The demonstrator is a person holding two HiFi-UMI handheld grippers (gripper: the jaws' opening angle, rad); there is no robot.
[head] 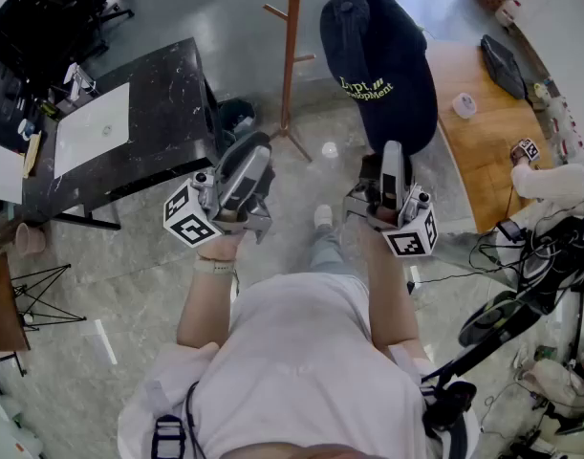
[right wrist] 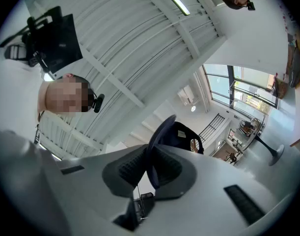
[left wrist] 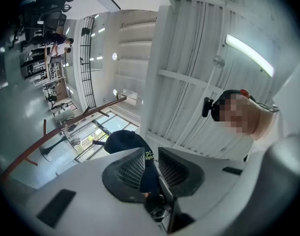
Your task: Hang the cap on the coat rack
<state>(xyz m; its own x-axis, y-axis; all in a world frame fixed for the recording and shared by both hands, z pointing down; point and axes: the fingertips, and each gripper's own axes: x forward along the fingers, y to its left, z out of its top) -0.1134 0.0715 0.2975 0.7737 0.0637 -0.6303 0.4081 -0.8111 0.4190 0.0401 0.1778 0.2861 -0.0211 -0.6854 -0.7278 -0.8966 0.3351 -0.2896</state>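
Observation:
A dark navy cap [head: 378, 65] with yellow lettering is held up high in front of me. My right gripper [head: 391, 153] is shut on its brim, which runs edge-on between the pads in the right gripper view [right wrist: 150, 161]. The wooden coat rack [head: 292, 55] stands just left of the cap, its pegs bare. My left gripper [head: 256, 151] is raised beside it, apart from the cap, jaws a narrow gap apart and empty. In the left gripper view the cap [left wrist: 125, 141] shows through that gap [left wrist: 150, 170], with the coat rack [left wrist: 66, 127] slanting at the left.
A black marble table [head: 167, 94] with white sheets stands at the left, a dark bin [head: 236, 118] next to the rack's base. A wooden platform [head: 483, 132] and tangled cables [head: 521, 247] lie at the right, where another person's sleeve [head: 559, 180] reaches in.

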